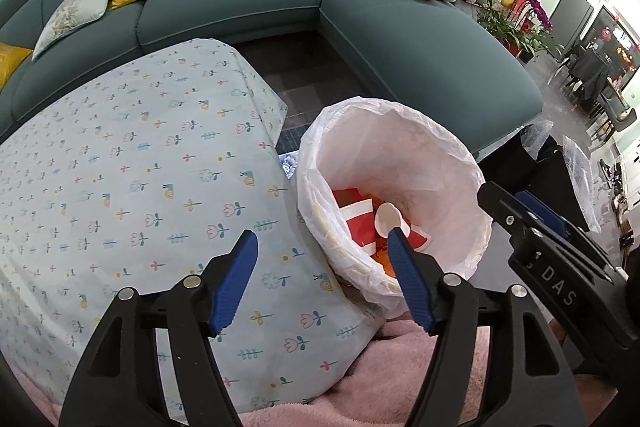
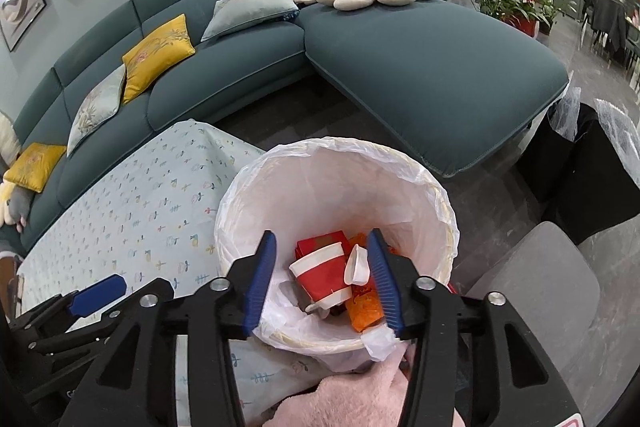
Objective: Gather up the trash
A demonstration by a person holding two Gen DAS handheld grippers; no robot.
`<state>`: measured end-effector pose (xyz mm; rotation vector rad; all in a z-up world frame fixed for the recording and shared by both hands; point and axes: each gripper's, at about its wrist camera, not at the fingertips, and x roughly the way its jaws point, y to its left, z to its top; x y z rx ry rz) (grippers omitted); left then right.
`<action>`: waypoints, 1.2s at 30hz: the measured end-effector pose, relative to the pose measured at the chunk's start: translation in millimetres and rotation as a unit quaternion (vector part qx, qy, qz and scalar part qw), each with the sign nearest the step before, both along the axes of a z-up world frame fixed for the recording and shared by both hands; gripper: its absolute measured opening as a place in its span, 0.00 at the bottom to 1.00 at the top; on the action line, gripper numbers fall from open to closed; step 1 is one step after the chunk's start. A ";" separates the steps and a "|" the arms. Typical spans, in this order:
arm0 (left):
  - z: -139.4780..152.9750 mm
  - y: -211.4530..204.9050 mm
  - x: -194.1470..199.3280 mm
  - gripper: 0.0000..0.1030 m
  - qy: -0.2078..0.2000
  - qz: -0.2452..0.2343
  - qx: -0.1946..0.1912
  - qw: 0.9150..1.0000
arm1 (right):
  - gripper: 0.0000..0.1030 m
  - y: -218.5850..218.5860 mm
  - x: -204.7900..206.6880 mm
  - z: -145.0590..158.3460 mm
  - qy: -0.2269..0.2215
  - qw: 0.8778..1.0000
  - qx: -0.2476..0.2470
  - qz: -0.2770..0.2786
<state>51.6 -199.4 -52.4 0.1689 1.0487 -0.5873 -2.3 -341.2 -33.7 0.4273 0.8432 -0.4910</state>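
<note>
Right wrist view: right gripper [image 2: 322,269] jaws spread, empty, above bin [image 2: 440,195].
Bin contents: red cup [image 2: 324,277], white spoon [image 2: 357,264].
Left gripper [image 1: 322,277]: jaws spread, empty, over tabletop [image 1: 120,167] edge.

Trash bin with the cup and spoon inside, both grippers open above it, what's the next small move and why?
Probably lift the right gripper clear of the bin: it is open and empty, and the red cup and spoon already lie inside.
</note>
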 end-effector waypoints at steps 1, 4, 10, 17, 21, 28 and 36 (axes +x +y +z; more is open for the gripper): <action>0.5 1.3 -1.3 0.64 -0.003 0.001 0.002 1.000 | 0.51 1.2 -0.8 1.0 0.000 1.000 -0.002 0.002; 2.1 6.0 -3.8 0.72 -0.010 0.006 0.007 1.000 | 0.56 6.5 -3.1 3.7 0.002 1.000 -0.015 0.009; 2.6 18.4 -8.3 0.74 -0.021 0.016 0.018 0.999 | 0.66 17.2 -7.1 6.3 0.009 0.999 -0.035 0.023; 2.5 27.0 -12.1 0.81 -0.033 0.026 0.030 0.999 | 0.71 25.6 -10.1 6.9 0.016 0.998 -0.045 0.034; 1.2 32.8 -13.5 0.82 -0.039 0.033 0.037 0.998 | 0.77 28.5 -11.0 5.8 0.020 0.998 -0.048 0.036; -1.8 45.9 -8.9 0.85 -0.041 0.058 0.042 0.997 | 0.91 33.9 -9.3 2.3 0.032 0.997 -0.063 0.040; -1.8 52.3 -8.7 0.87 -0.056 0.074 0.047 0.995 | 0.93 38.0 -9.3 -1.4 0.036 0.996 -0.070 0.047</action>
